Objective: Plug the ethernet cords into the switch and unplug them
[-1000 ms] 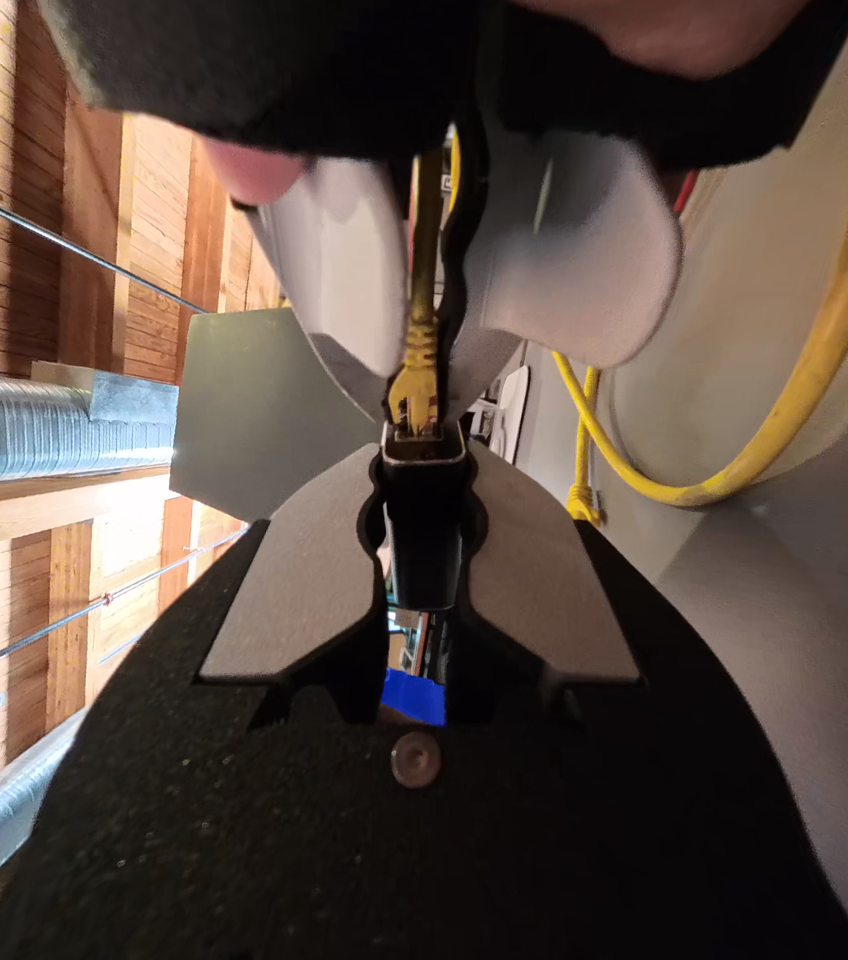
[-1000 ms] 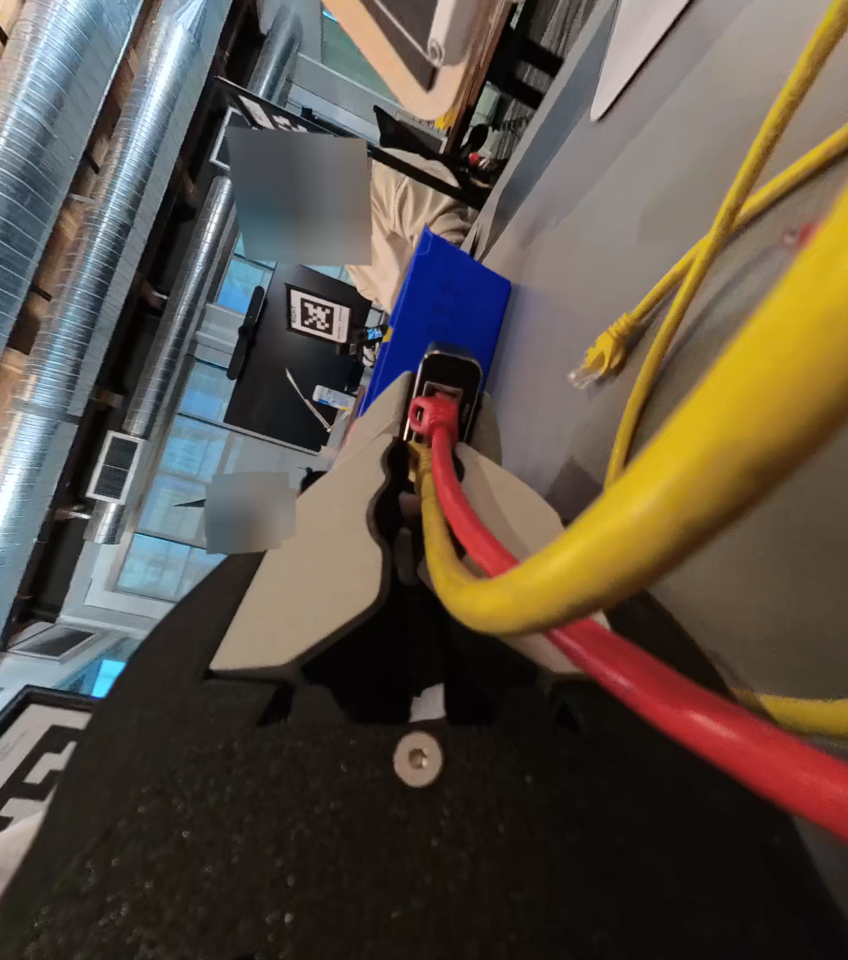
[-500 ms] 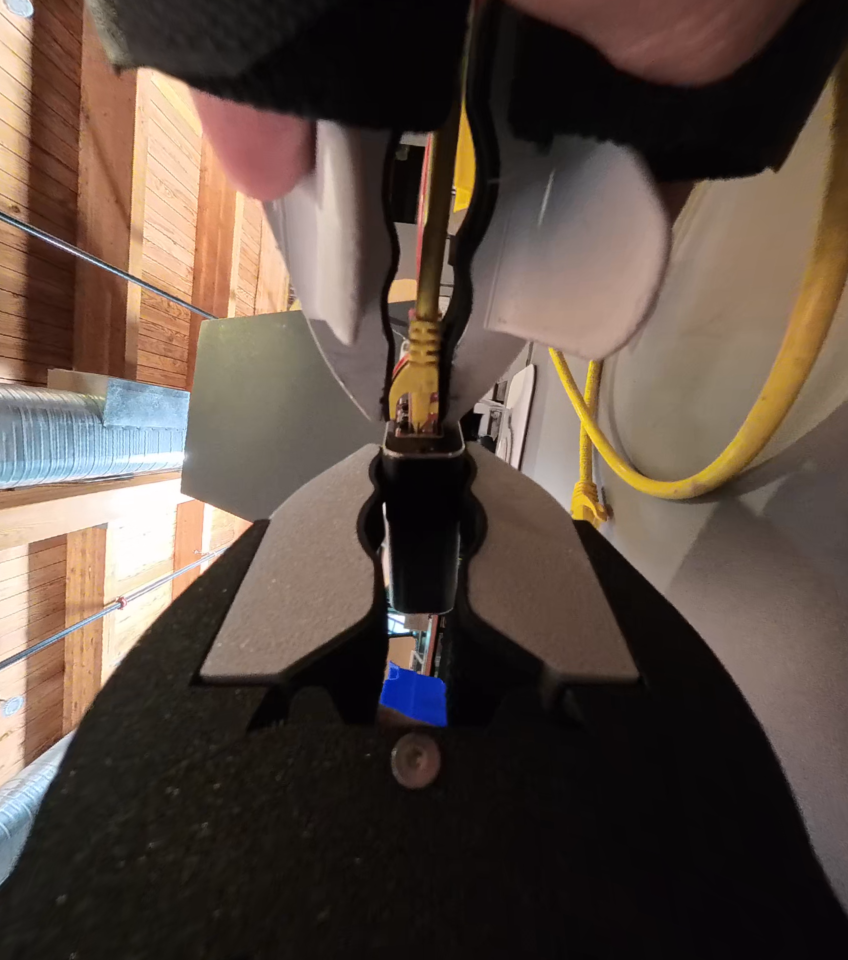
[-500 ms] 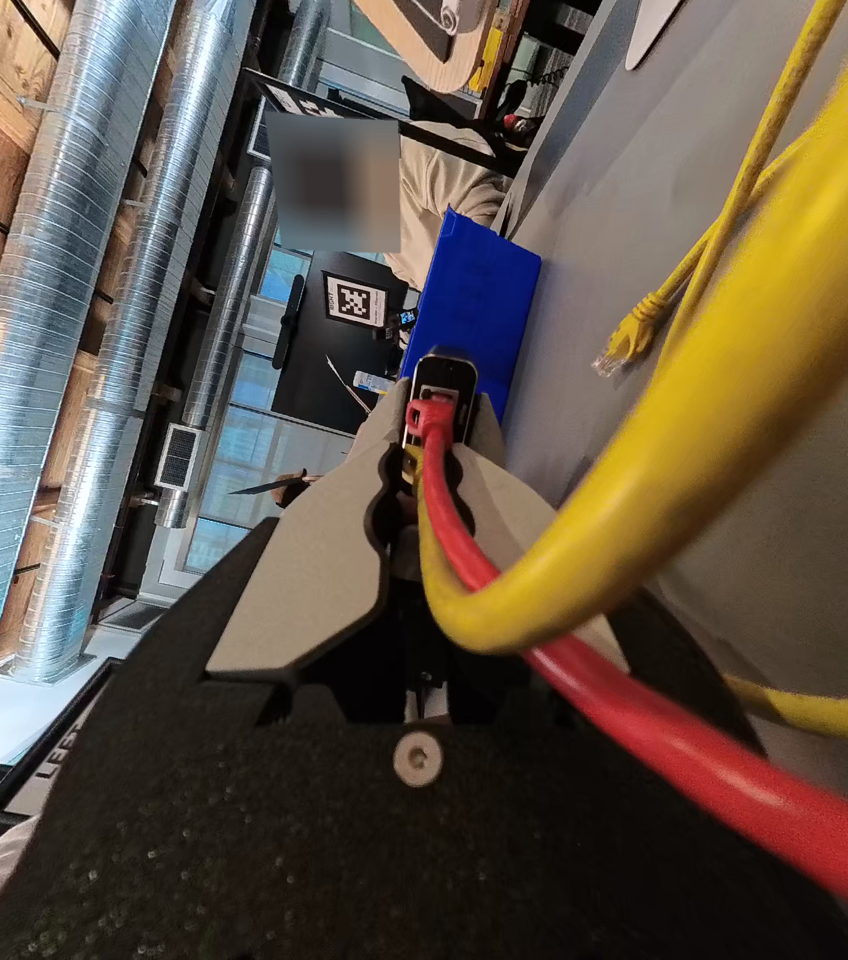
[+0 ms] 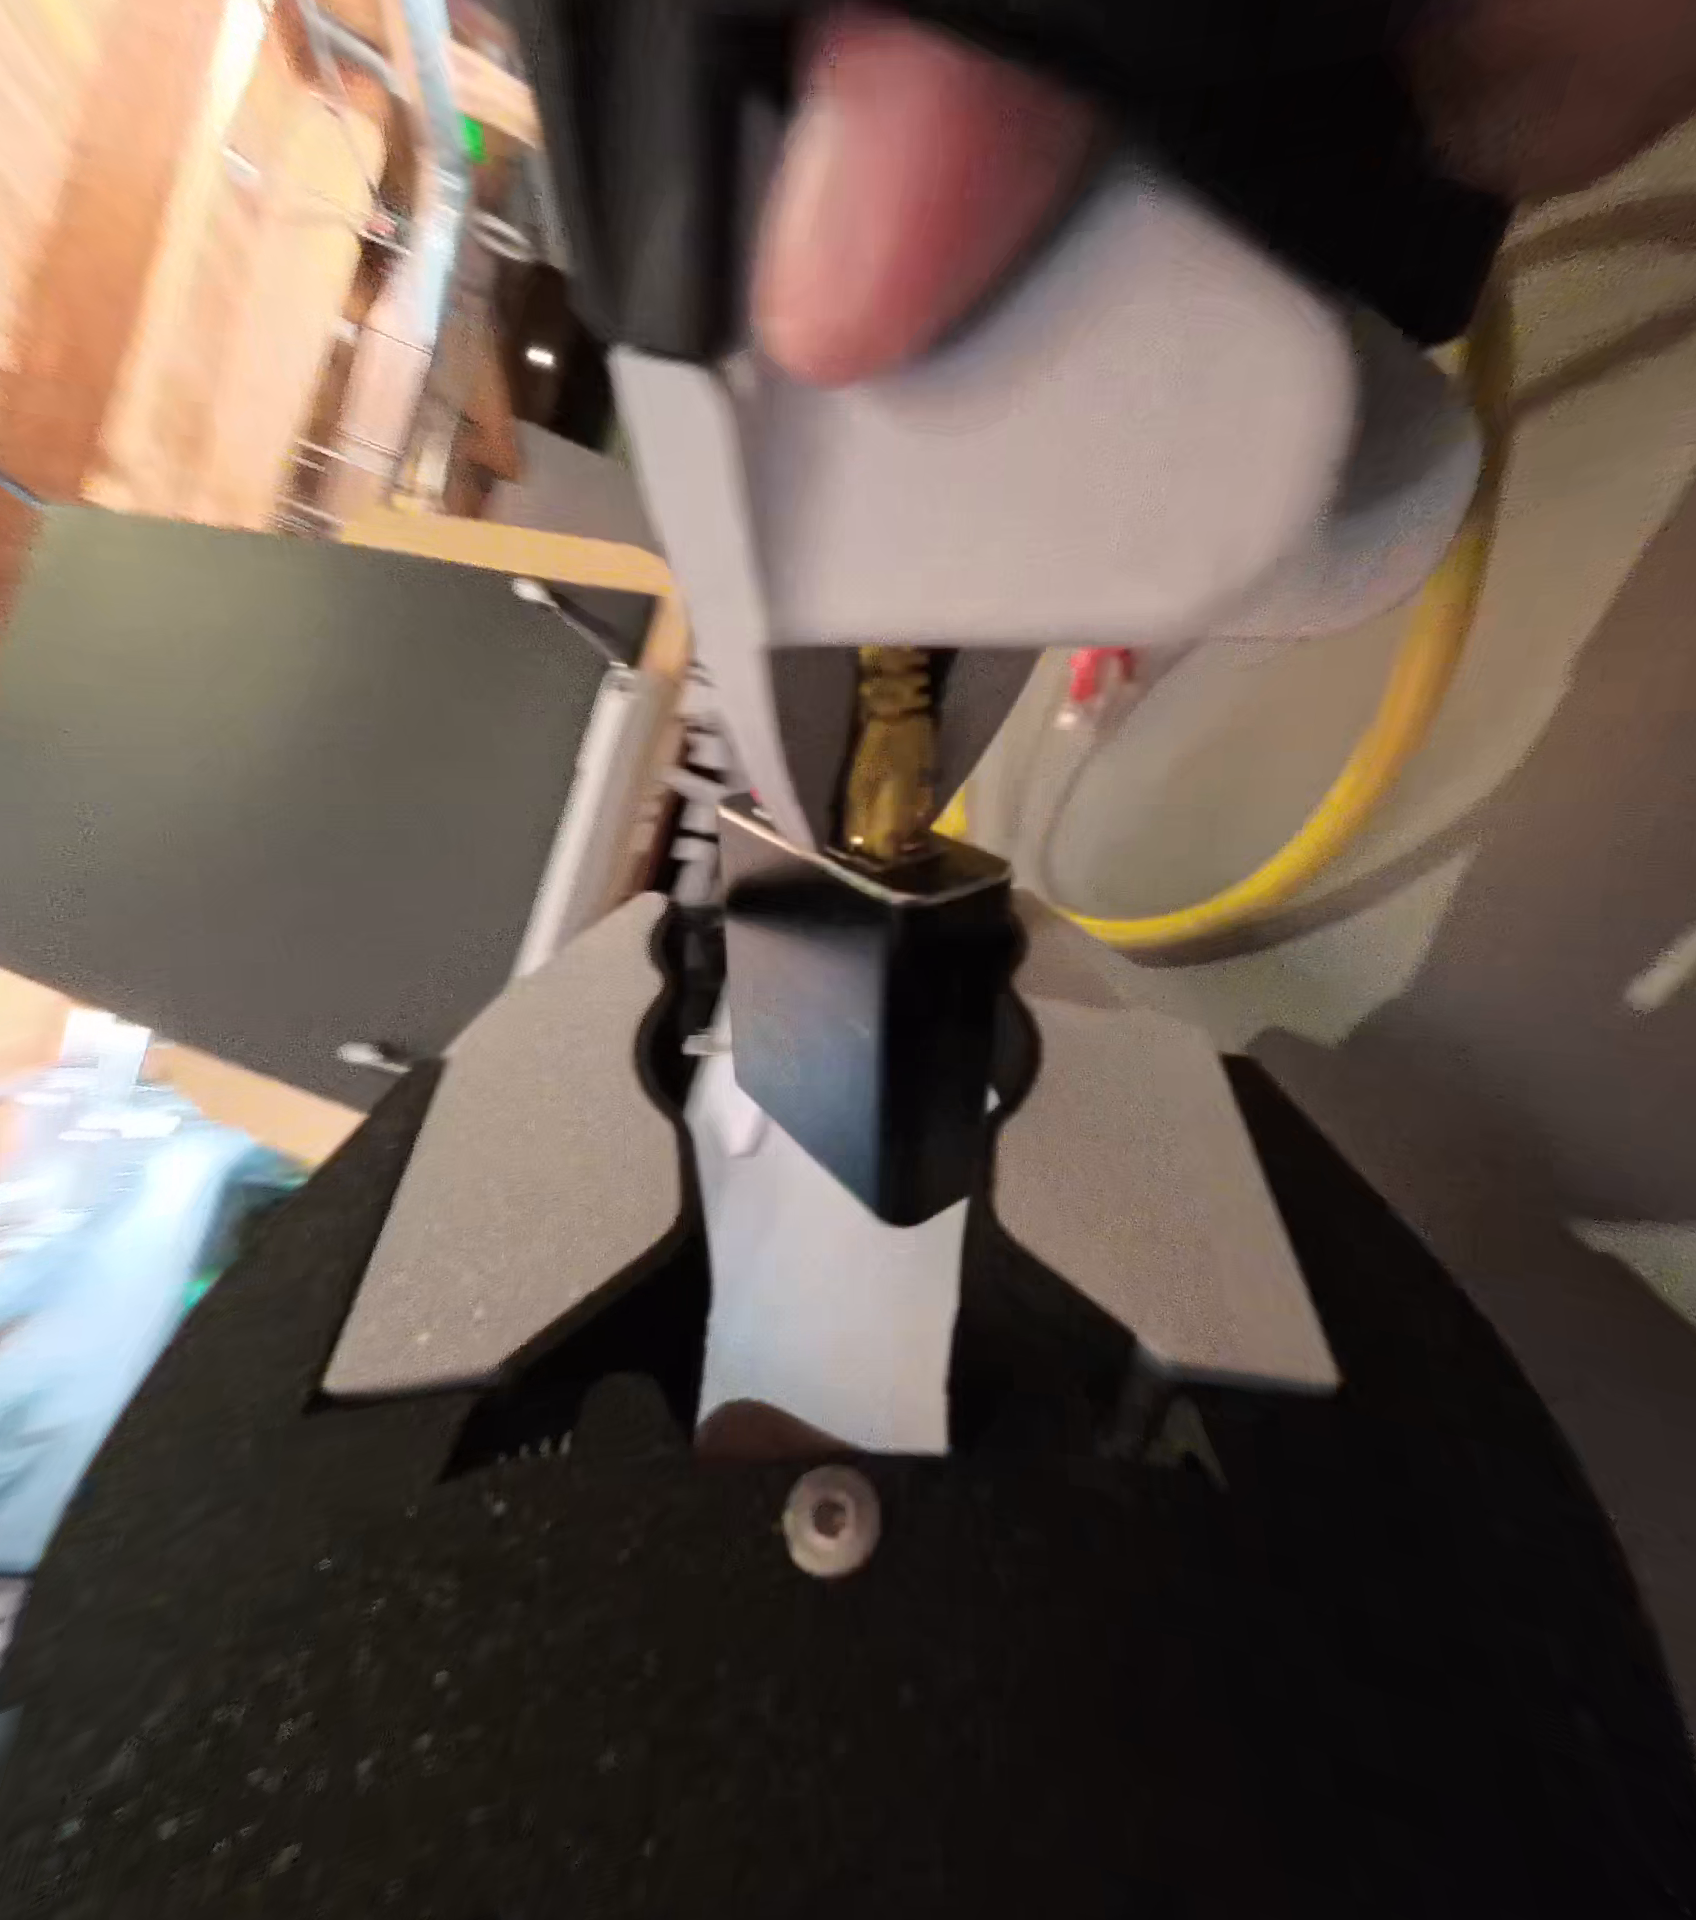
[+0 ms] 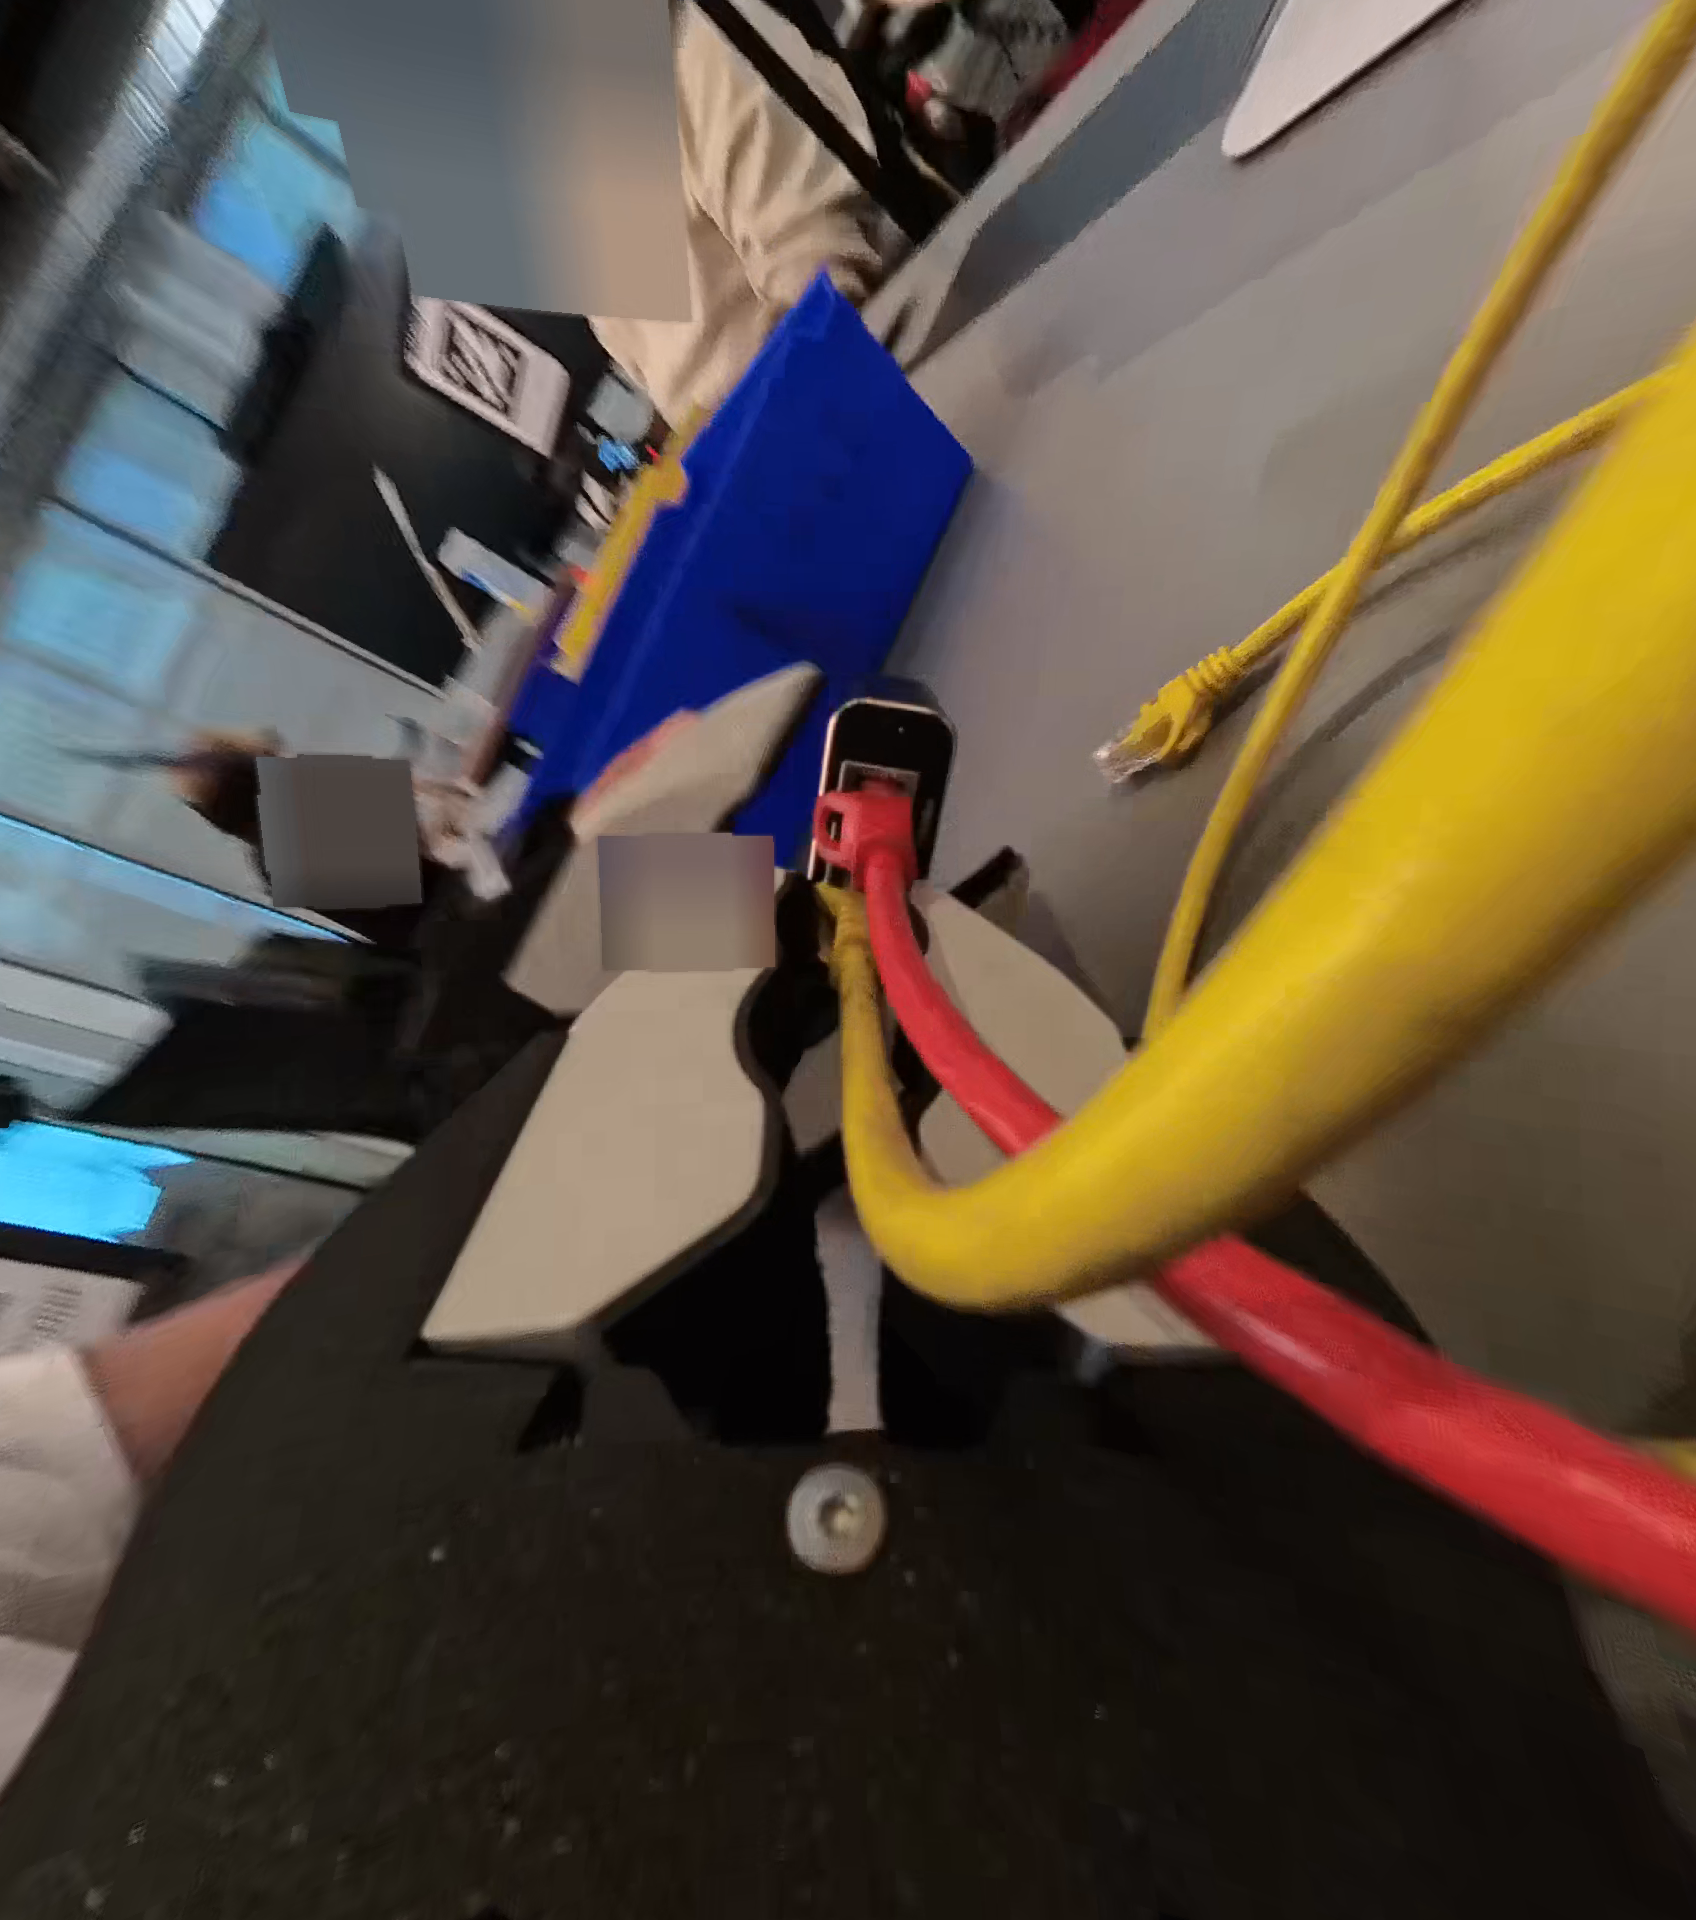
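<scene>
The small black switch (image 5: pixel 854 1039) sits tilted between my left gripper's (image 5: pixel 839 935) fingers. It touches the right finger, and a gap shows on its left side. My right gripper (image 6: pixel 854 935) is shut on the thick yellow cord (image 6: pixel 1343 987) just behind its plug, which sits in the switch (image 6: pixel 885 748). The red cord (image 6: pixel 927 997) is plugged in the port beside it. In the left wrist view my right gripper (image 5: pixel 885 665) comes down from above with the yellow plug (image 5: pixel 885 769) in the switch. A person's finger rests on it.
A blue box (image 6: pixel 792 520) lies on the grey table (image 6: pixel 1239 416) behind the switch. A thin yellow cord with a loose plug (image 6: pixel 1161 722) lies to the right. A white pad (image 6: pixel 1322 73) is at the far edge. A person stands behind the table.
My left gripper's fingers have spread and the switch has tilted between them. Both views have swung and blurred. The yellow and red plugs stay in the switch.
</scene>
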